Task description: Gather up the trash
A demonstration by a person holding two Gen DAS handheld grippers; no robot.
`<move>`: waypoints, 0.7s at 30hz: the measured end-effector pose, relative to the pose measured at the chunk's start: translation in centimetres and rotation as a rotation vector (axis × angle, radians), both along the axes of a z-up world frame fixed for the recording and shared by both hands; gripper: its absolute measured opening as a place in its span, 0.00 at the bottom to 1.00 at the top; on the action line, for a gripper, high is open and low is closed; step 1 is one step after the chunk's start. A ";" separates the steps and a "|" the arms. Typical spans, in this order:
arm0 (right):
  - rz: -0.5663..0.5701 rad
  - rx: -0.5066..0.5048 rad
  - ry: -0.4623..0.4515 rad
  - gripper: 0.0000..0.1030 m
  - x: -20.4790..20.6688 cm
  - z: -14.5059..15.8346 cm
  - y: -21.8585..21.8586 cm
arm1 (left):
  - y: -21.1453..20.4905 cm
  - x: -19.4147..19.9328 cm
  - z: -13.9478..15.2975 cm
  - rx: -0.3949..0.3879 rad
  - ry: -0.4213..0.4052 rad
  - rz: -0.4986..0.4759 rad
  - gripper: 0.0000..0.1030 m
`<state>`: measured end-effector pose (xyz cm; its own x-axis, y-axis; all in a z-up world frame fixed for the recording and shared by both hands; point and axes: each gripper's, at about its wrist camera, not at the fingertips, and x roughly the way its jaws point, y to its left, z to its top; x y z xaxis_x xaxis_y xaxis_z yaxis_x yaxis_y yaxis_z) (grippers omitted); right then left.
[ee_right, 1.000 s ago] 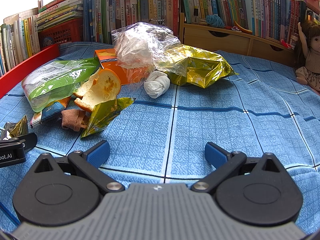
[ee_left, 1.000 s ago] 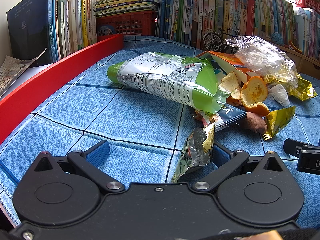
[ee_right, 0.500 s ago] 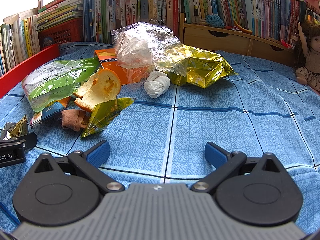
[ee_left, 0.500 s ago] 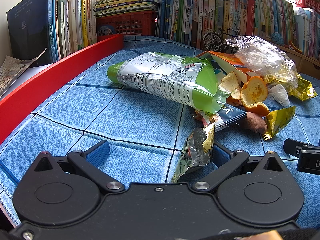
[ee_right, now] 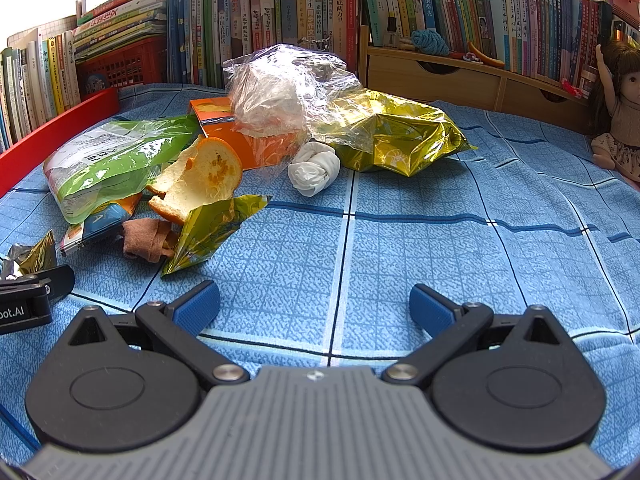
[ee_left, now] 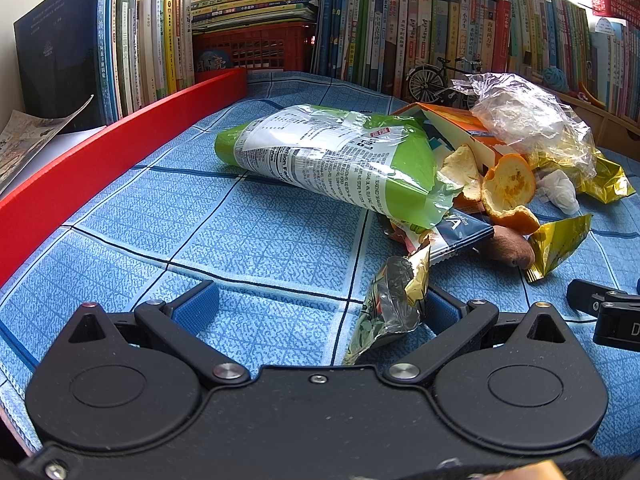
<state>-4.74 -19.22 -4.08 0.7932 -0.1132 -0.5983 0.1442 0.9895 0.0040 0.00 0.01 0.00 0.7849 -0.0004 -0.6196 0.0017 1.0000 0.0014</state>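
Trash lies heaped on a blue checked cloth [ee_right: 440,248]. A green snack bag [ee_left: 340,160] sits at the heap's left, with orange peel [ee_right: 200,180], an orange box [ee_right: 224,128], a clear plastic bag [ee_right: 288,88], a gold foil bag [ee_right: 392,136], a white tissue wad [ee_right: 314,170], a brown scrap [ee_right: 142,238] and a gold wrapper piece [ee_right: 208,232]. My left gripper [ee_left: 316,304] is open; a crumpled silver-gold wrapper [ee_left: 394,300] rests against its right finger. My right gripper [ee_right: 316,304] is open over bare cloth, nothing between its fingers.
A red raised edge [ee_left: 92,168] runs along the left side. Rows of books [ee_left: 360,28] and a red basket [ee_left: 256,48] line the back. A wooden drawer unit [ee_right: 460,76] and a doll [ee_right: 616,104] stand at the right. A small model bicycle [ee_left: 436,76] sits behind the heap.
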 end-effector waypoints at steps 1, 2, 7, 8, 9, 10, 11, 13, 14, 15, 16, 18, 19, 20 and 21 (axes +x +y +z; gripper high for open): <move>0.000 0.000 0.000 1.00 0.0 0.0 0.0 | 0.0 0.0 0.0 0.001 0.000 0.000 1.00; 0.000 0.000 0.000 1.00 0.0 0.0 0.0 | 0.0 0.0 0.0 -0.001 0.000 0.001 1.00; 0.000 -0.001 0.000 1.00 0.1 0.0 0.0 | 0.0 0.0 0.0 -0.002 0.000 0.002 1.00; 0.000 -0.001 0.000 1.00 0.1 0.0 0.1 | 0.0 0.0 -0.1 -0.002 0.000 0.003 1.00; 0.000 -0.001 0.000 1.00 0.1 0.0 0.1 | 0.0 0.1 -0.1 -0.001 0.000 0.004 1.00; 0.000 -0.002 0.000 1.00 0.2 0.0 0.1 | 0.0 0.2 -0.1 -0.001 0.000 0.004 1.00; -0.002 -0.003 0.001 1.00 0.2 0.1 0.2 | 0.0 0.2 -0.1 -0.002 -0.001 0.003 1.00; -0.002 0.000 0.001 1.00 0.3 0.1 0.2 | 0.2 0.2 0.1 -0.008 -0.001 0.004 1.00; -0.003 0.002 0.001 1.00 0.4 0.1 0.2 | 0.4 0.0 0.2 -0.011 0.000 0.008 1.00; -0.001 0.003 0.000 1.00 0.3 0.1 0.2 | 0.6 -0.1 0.5 -0.015 -0.001 0.010 0.99; 0.005 0.004 -0.001 1.00 0.2 0.1 0.1 | 0.9 -0.3 0.7 -0.021 -0.005 0.006 0.98; 0.024 0.017 -0.013 1.00 0.3 0.4 0.1 | 1.5 -0.8 1.2 -0.042 -0.026 -0.007 0.98; 0.041 0.032 -0.029 1.00 0.2 0.5 0.1 | 1.8 -0.9 1.6 -0.054 -0.037 -0.013 0.98; 0.059 0.042 -0.047 1.00 0.0 0.7 0.1 | 2.0 -1.1 1.9 -0.062 -0.044 -0.020 0.97; 0.080 0.046 -0.065 0.98 -0.2 1.0 0.2 | 2.2 -1.2 2.2 -0.069 -0.048 -0.031 0.96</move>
<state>-4.97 -18.97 -3.07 0.8359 -0.0221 -0.5485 0.0632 0.9964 0.0561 -1.20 2.24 2.23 0.8129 -0.0659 -0.5786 0.0337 0.9972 -0.0662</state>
